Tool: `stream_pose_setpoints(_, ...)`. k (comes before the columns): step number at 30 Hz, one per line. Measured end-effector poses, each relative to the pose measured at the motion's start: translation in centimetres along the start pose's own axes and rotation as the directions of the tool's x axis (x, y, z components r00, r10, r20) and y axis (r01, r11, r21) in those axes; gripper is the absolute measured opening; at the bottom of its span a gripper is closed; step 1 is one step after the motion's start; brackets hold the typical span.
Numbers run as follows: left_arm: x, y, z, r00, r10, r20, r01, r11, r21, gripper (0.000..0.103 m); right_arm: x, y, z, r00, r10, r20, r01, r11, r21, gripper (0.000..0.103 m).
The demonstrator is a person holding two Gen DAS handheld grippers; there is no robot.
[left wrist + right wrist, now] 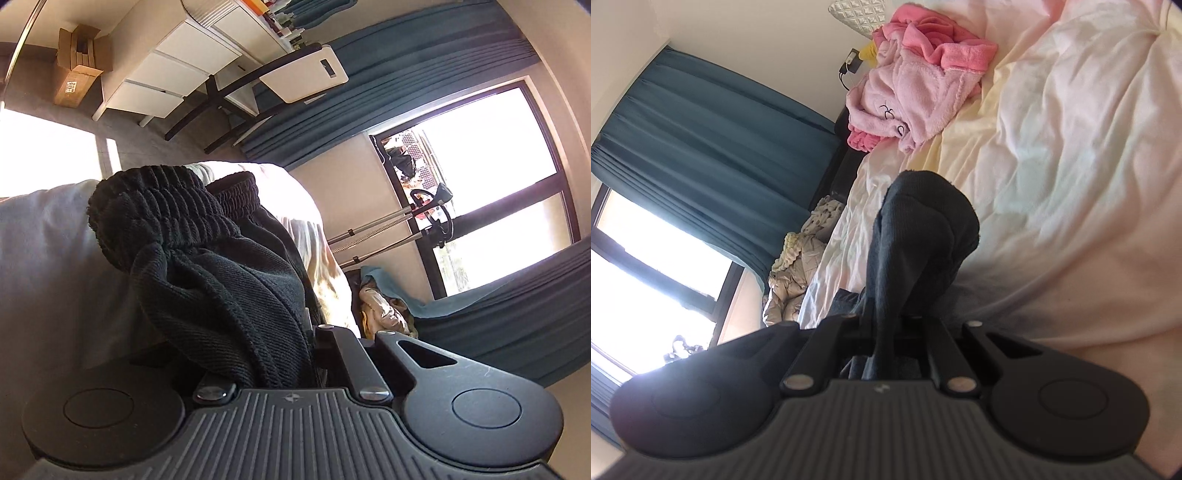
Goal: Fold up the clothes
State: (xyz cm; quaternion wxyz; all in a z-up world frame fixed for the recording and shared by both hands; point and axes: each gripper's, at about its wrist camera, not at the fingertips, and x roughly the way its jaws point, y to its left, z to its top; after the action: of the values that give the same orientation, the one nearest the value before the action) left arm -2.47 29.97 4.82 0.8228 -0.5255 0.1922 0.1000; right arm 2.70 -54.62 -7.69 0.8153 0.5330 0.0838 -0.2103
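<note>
Black garment [207,266] is held off the bed [1052,155] at two points, bunched fabric rising from both grippers. In the left wrist view a ribbed elastic cuff or waistband [159,206] is seen at the top of the bunch, folded over on itself; which of the two it is cannot be told.

Left gripper [314,354]: jaws closed on the garment, knit fabric pinched between them and draped over the left finger, which is hidden under it.

Right gripper [882,343]: jaws clamped on a narrow fold of the same black garment [923,229], with a rounded hump of cloth standing up just beyond the jaws.

Bed is covered in a wrinkled pale sheet (pink-cream tint), directly behind the garment in both views. A pink fleece robe [916,74] is heaped on the bed well beyond the garment, near the wall. A beige quilted item [794,269] is lying beside the bed, on the window side.

Teal curtains [713,140] are hung at the window [491,177] past the bed. A white drawer unit [177,70], a chair [295,77] and an open cardboard box [77,62] are seen further off, away from the bed.
</note>
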Motion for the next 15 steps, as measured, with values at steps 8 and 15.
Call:
stream_pose_setpoints(8,8.5,-5.9,2.9,0.999,0.042,0.025,-0.044,0.994,0.1,0.005,7.1,7.4,0.7,0.999,-0.025,-0.026,0.021,0.987,-0.161,0.005)
stream_pose_setpoints(15,23.0,-9.1,4.7,0.985,0.166,0.042,-0.171,0.967,0.189,0.006,21.6,14.7,-1.9,0.992,-0.095,-0.081,0.066,0.95,-0.306,0.005)
